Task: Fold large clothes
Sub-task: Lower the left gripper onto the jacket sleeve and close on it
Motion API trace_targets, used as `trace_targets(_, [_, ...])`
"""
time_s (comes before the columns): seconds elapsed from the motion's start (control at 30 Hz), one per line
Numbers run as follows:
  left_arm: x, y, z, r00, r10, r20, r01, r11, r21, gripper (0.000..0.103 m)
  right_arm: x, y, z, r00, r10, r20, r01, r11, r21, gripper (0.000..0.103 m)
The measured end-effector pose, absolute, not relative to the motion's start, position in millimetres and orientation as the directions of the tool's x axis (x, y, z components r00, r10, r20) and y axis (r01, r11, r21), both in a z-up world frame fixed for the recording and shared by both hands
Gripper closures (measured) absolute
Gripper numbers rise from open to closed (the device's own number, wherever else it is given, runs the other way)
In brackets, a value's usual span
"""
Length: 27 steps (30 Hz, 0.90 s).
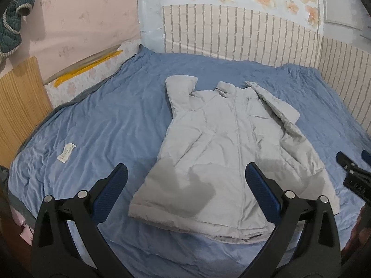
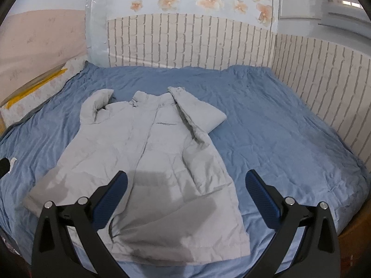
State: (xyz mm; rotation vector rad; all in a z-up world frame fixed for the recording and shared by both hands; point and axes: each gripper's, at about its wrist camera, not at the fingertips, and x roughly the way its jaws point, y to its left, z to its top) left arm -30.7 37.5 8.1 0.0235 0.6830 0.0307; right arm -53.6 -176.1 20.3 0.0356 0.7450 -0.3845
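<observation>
A light grey padded jacket (image 1: 222, 148) lies flat, front up, on a blue bed cover (image 1: 104, 127), collar at the far end, both sleeves folded up beside the collar. It also shows in the right wrist view (image 2: 143, 162). My left gripper (image 1: 185, 173) is open and empty, held above the jacket's hem. My right gripper (image 2: 185, 178) is open and empty, above the hem's right part. The right gripper's tip shows at the right edge of the left wrist view (image 1: 354, 171).
The blue cover (image 2: 278, 127) fills the bed. Brick-pattern wall panels (image 2: 208, 41) bound the far and right sides. A white label (image 1: 66, 155) lies on the cover at left. A wooden board (image 1: 18, 106) and a hanging teal garment (image 1: 16, 14) are at far left.
</observation>
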Motion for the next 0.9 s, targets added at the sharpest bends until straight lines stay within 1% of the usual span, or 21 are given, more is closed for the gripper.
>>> trace_targets(0.1, [-24.2,37.1,5.8,0.766,0.058,-0.641,-0.029,0.998,0.055,0.003,-46.2,-180.6,17.6,0.667,-0.327,-0.669,0.353,0.93,-0.102,0.002])
trace_targets(0.27, [-12.3,36.1,5.1,0.761,0.049,-0.647,-0.02,0.998,0.053,0.003,-33.5,-183.5,14.7,0.668,-0.331,-0.667,0.35,0.93,-0.11,0.002])
trace_targets(0.4, [10.9,30.1,4.7,0.754,0.062,-0.654,-0.011,0.997,0.082,0.003,-18.3,-190.0,9.3,0.653,-0.333,-0.68,0.359,0.927,-0.109,0.002])
trace_targets(0.6, [44.6,34.3,-6.3,0.738,0.023,-0.674,0.008,0.999,0.043,0.003,1.8,-202.5,0.9,0.636,-0.32,-0.702,0.353,0.93,-0.104,0.002])
trace_targets(0.77, [77.6,41.9,-23.4,0.701,0.055,-0.711,-0.028,0.998,0.049,0.003,16.5,-217.3,-8.5,0.616,-0.313,-0.723,0.376,0.923,-0.08,0.002])
trace_targets(0.9, [98.5,46.7,-26.4,0.699,0.109,-0.706,-0.071,0.994,0.083,0.003,29.9,-229.7,-12.8,0.608,-0.301,-0.734,0.382,0.922,-0.062,0.002])
